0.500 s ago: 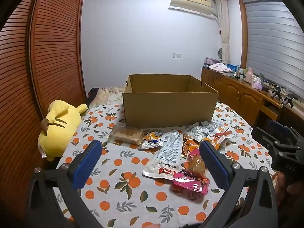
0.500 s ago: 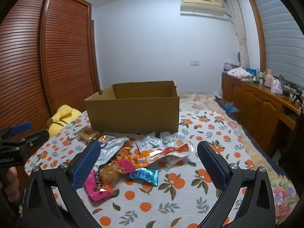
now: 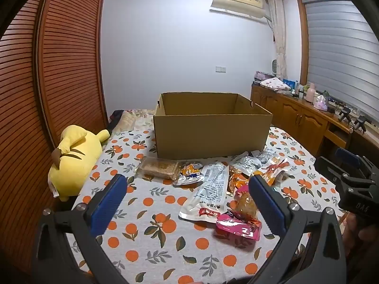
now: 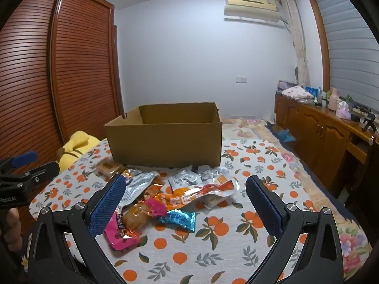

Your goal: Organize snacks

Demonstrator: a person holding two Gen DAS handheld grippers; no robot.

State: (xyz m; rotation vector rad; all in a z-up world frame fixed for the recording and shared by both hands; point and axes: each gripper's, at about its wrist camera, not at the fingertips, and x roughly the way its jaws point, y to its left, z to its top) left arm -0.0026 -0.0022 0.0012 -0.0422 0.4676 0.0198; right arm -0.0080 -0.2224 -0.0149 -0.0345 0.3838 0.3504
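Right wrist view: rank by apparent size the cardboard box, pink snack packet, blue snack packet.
1. Open brown cardboard box, largest by far.
2. Pink foil snack packet.
3. Shiny blue foil snack packet, smallest; the pink one lies nearer the camera and is partly hidden, so that gap is unsure.

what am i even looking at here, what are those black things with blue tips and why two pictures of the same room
No robot here: a person holds a hand-operated claw in each hand, and each carries a wide-angle camera looking out along its two blue-padded fingers. One picture comes from the left claw, the other from the right claw; each also glimpses the other at its edge. Both are open and hold nothing. Ahead is a surface under an orange-print cloth with a heap of snack packets, among them a pink packet and a blue packet. Behind them stands an open cardboard box; its floor is hidden. A yellow plush toy lies to the left.
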